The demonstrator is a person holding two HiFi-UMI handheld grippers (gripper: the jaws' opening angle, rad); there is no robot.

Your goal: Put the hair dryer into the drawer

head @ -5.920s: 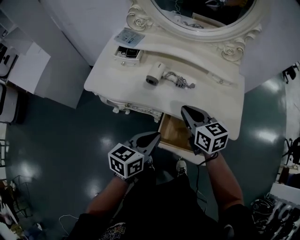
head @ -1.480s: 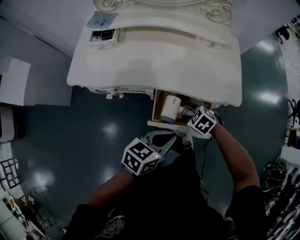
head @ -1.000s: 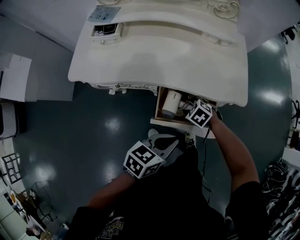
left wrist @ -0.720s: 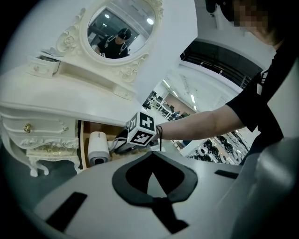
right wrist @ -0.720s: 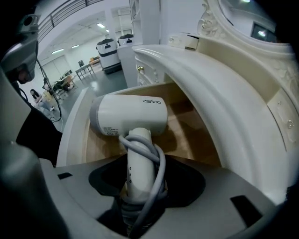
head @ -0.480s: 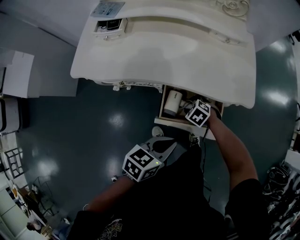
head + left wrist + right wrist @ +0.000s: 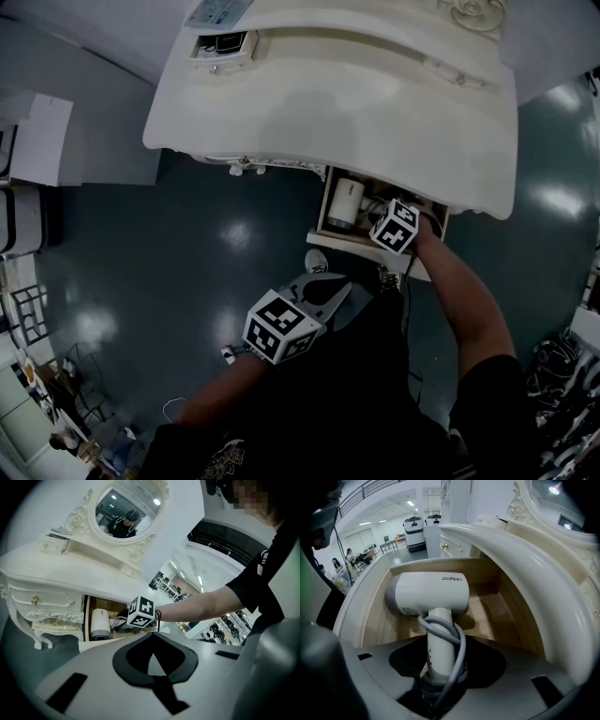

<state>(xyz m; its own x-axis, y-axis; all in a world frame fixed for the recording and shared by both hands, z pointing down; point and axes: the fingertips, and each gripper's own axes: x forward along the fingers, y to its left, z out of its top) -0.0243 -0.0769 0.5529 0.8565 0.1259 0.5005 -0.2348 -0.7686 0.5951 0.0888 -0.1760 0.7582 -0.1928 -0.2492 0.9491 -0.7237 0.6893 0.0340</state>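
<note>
The white hair dryer (image 7: 429,592) lies barrel-across inside the open wooden drawer (image 7: 506,597) of the cream dressing table (image 7: 328,103). Its handle, wrapped in a grey cord, runs back between the jaws of my right gripper (image 7: 440,677), which is shut on it. In the head view the dryer (image 7: 343,202) shows in the drawer (image 7: 361,244), with the right gripper (image 7: 377,214) mostly hidden under its marker cube. My left gripper (image 7: 333,291) hangs shut and empty in front of the drawer, over the floor; its own view shows the left gripper (image 7: 152,637) closed, with the dryer (image 7: 99,624) beyond.
A small jewellery box (image 7: 223,44) with a little drawer sits at the table's back left corner. The oval mirror (image 7: 124,508) rises behind the tabletop. The overhanging tabletop edge (image 7: 520,559) covers the drawer's rear part. Carved legs (image 7: 40,641) stand to the drawer's left.
The right gripper has sunk lower into the drawer with the hair dryer still in it. The left gripper has stayed about where it was.
</note>
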